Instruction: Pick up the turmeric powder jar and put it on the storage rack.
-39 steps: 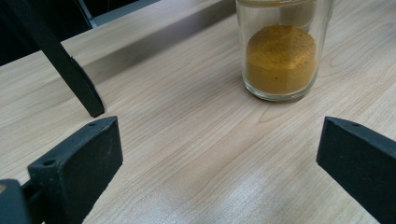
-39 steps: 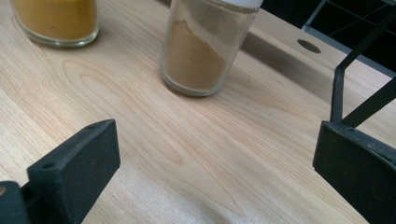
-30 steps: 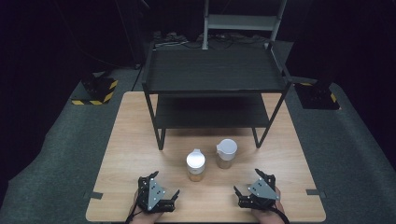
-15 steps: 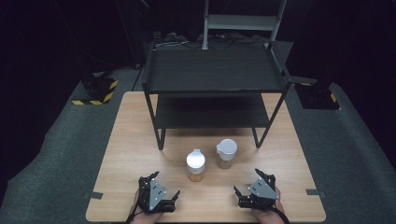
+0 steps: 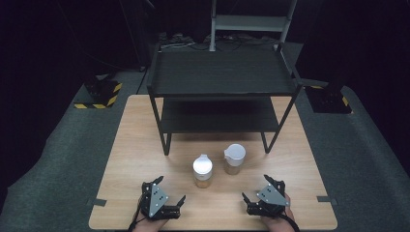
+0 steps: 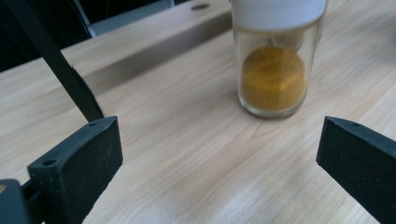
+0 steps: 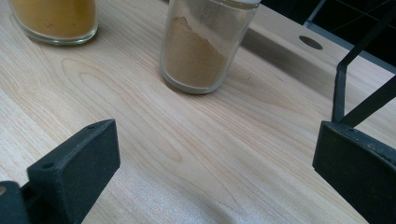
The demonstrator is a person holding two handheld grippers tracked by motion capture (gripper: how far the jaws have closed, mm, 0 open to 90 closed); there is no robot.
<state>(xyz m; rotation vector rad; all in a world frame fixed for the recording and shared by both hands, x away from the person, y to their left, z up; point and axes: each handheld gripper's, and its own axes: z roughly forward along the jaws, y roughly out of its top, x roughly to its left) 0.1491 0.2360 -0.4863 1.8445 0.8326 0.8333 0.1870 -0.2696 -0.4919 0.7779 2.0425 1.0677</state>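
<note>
Comparing against the last second: nothing has moved, so we're at the start, no grasp begun. Left tongs sit at the near edge of the surface, jaws spread wide, nothing between them. In the left gripper view they point at the yellow spice jar, which stands upright ahead of them, apart, white cap on. That jar stands mid-surface in front of the black shelf rack. Just beside it on the right, not touching as far as we can tell, stands the brown spice jar, also upright and capped. Right tongs sit at the near edge too, jaws spread, empty, aimed toward the brown spice jar. Both rack shelves look bare. Our read: next is a reach, each side to its nearer jar.
</note>
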